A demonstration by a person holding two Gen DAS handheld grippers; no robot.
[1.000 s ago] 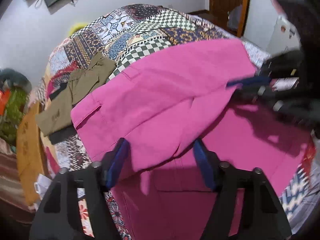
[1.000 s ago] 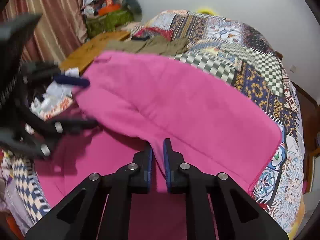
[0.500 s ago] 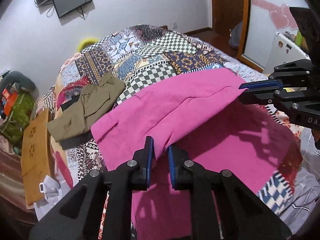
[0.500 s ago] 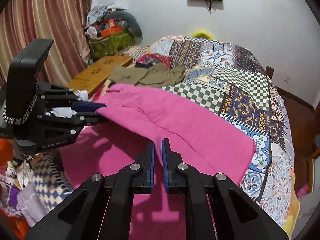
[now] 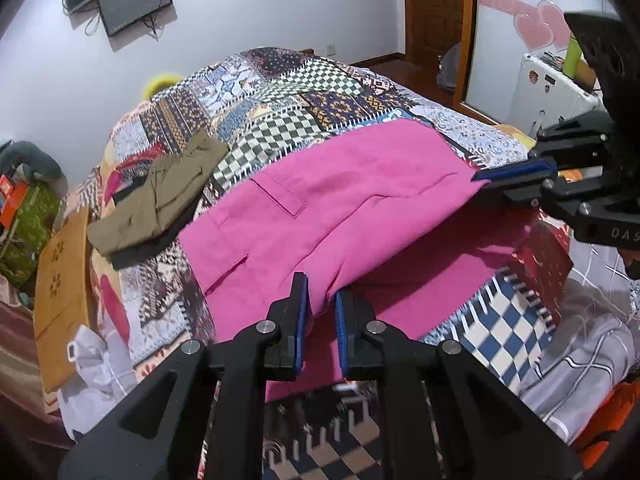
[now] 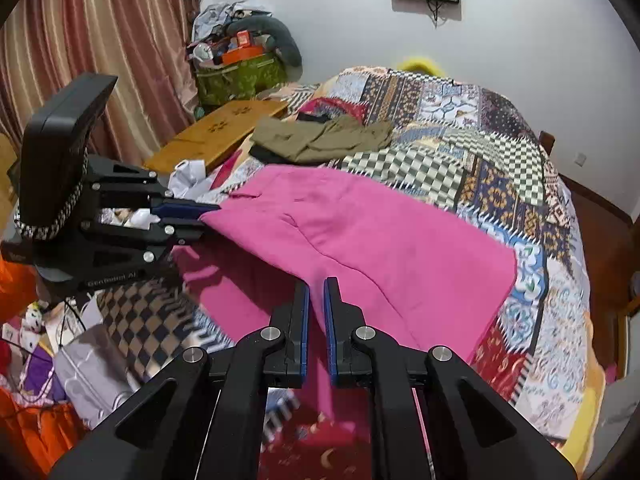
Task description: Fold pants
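Pink pants (image 5: 332, 204) lie folded over on a patchwork bed; they also show in the right wrist view (image 6: 360, 236). My left gripper (image 5: 321, 304) is shut on the near edge of the upper pink layer and holds it raised. My right gripper (image 6: 316, 300) is shut on the same raised edge further along. Each gripper shows in the other's view, the right one (image 5: 516, 178) at the right, the left one (image 6: 192, 214) at the left. A lower pink layer lies flat beneath.
Folded olive pants (image 5: 160, 200) lie on the patchwork quilt (image 5: 312, 92) beyond the pink ones. A wooden board (image 5: 60, 288) leans at the bed's left side. Clutter and bags (image 6: 240, 64) stand by the curtain. A door (image 5: 436, 8) and a white cabinet (image 5: 552, 92) stand at right.
The left gripper closed on the pink fabric. Both grippers have lifted and drawn back toward the bed's near edge, pulling the upper pink layer with them.
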